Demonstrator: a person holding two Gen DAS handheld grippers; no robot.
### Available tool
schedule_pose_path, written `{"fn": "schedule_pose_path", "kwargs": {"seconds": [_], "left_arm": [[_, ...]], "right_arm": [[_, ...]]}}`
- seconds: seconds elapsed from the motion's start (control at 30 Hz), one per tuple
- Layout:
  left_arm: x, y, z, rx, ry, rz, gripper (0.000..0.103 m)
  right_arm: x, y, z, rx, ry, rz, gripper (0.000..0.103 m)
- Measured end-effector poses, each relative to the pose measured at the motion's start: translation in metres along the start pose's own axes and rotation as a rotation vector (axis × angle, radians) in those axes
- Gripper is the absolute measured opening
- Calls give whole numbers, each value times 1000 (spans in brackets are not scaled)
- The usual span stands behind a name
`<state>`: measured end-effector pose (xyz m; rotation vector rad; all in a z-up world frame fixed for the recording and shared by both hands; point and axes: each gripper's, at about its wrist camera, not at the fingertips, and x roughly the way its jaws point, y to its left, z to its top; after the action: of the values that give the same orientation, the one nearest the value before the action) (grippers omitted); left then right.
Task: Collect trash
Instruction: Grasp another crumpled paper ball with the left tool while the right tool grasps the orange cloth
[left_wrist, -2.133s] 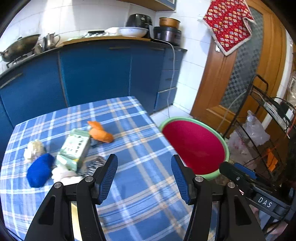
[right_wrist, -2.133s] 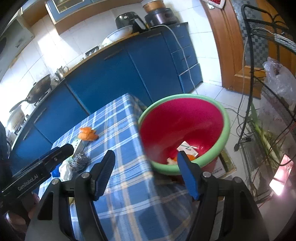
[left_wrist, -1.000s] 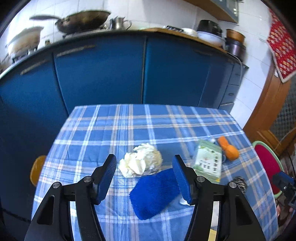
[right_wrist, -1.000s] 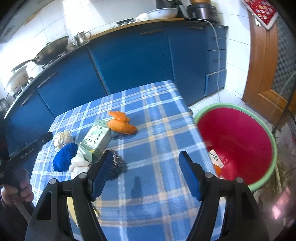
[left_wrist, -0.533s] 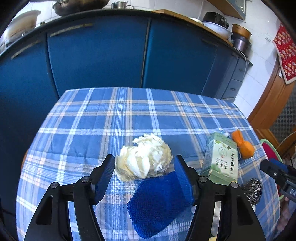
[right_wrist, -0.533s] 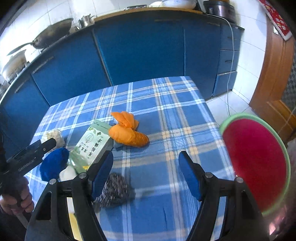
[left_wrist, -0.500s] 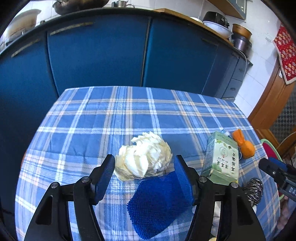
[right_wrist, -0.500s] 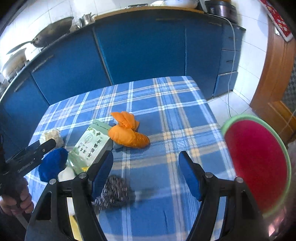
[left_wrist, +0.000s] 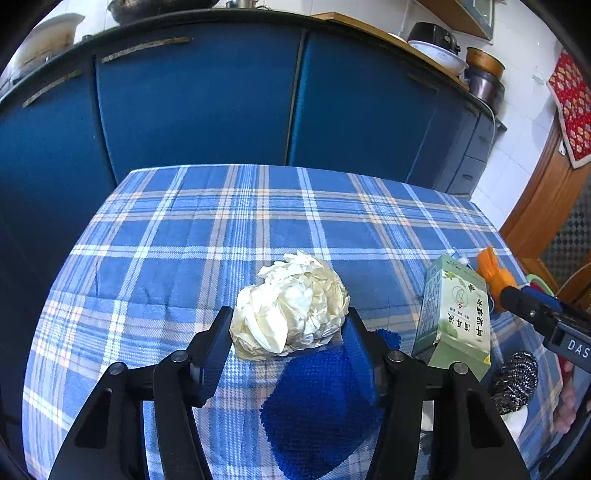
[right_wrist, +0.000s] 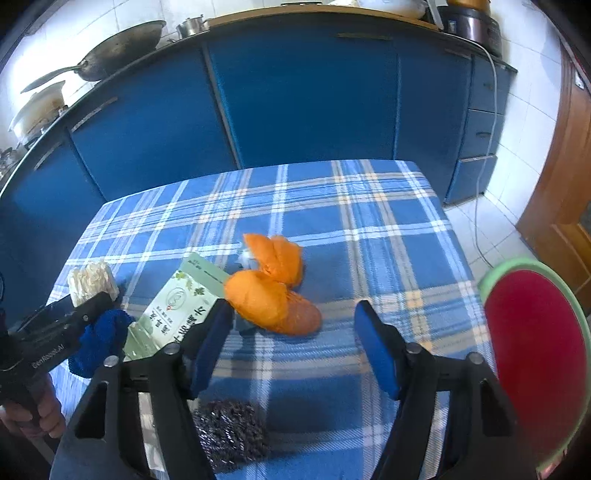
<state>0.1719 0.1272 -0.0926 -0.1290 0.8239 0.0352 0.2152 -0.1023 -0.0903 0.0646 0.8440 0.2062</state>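
A crumpled white paper ball (left_wrist: 291, 304) lies on the blue plaid tablecloth (left_wrist: 221, 221). My left gripper (left_wrist: 290, 328) is open, its fingers on either side of the ball's near edge. A blue cloth (left_wrist: 325, 402) lies just under the right finger. A green carton (left_wrist: 456, 314) lies to the right. In the right wrist view my right gripper (right_wrist: 293, 319) is open, just in front of a crumpled orange bag (right_wrist: 275, 288). The carton (right_wrist: 177, 306), the paper ball (right_wrist: 90, 282) and a steel scourer (right_wrist: 231, 434) also show there. A red bin with a green rim (right_wrist: 535, 354) stands at the right.
Blue kitchen cabinets (left_wrist: 221, 92) stand behind the table. A wooden door (right_wrist: 561, 166) is at the right. The table's far edge (right_wrist: 258, 173) and right edge drop to a tiled floor. The scourer (left_wrist: 515, 380) lies near the table's front right.
My left gripper has moved forward, so the paper ball now sits between its fingers. My right gripper has moved closer to the orange bag.
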Motion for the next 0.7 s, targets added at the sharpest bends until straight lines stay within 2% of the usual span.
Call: {"fn": "schedule_pose_path", "kwargs": {"seconds": [0.03, 0.1, 0.3, 0.37, 0.5, 0.7], "left_arm": [[0, 0, 0, 2, -1, 1, 59], [0, 0, 0, 2, -2, 1, 59], [1, 3, -1, -7, -6, -13, 58], [0, 4, -1, -9, -9, -16, 58], [0, 4, -1, -10, -12, -19, 57], [-5, 1, -1, 0, -35, -14, 50]], "right_arm": [[1, 2, 0, -3, -1, 2, 61], [3, 4, 0, -13, 3, 13, 43], [-2, 3, -2, 8, -7, 22, 32], [-8, 1, -2, 16, -18, 14, 24], [-25, -3, -5, 22, -44, 3, 21], [-51, -8, -16, 39, -75, -11, 19]]}}
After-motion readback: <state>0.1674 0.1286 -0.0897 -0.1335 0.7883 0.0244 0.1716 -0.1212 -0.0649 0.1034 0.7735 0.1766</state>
